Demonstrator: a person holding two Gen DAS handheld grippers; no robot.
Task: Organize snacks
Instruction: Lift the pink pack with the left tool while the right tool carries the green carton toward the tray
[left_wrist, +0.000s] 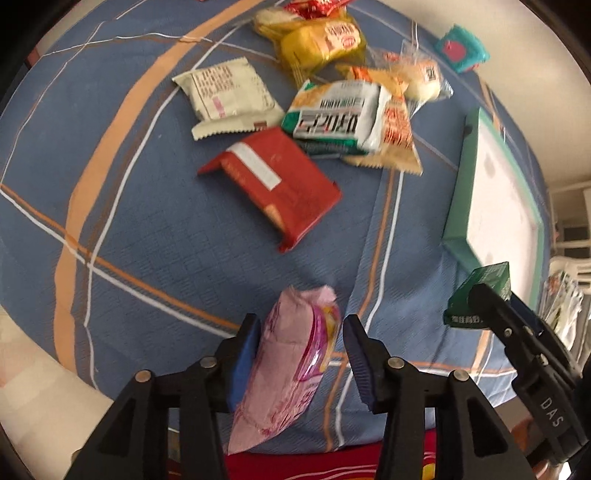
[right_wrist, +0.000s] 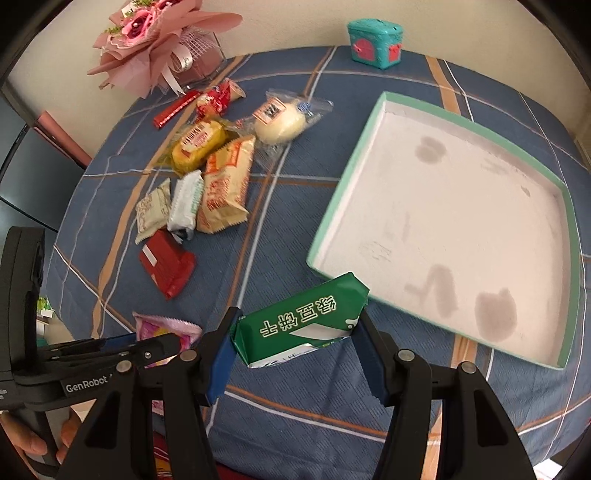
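- The right gripper clamps a green pack between its pads, just short of the near corner of the tray; the tray holds nothing yet.
- The left gripper has a pink pack between its fingers. The left pad presses the wrapper; the right pad looks barely touching or just apart, so I cannot tell if the grip is firm.
- Risk: the pink pack is soft and hangs down past the pads. With a loose hold it could slide out, and it sits near the table's front edge, so it may fall to the floor.
- Risk: the green pack is held by its ends and tilts. If carried low, it could catch the tray wall and twist loose or push the tray.
- Risk: the two grippers are near each other. Both heading for the tray together could collide.
- Room: the tray floor is wide open. The red pack and the pile lie well apart from the tray, leaving bare cloth between.
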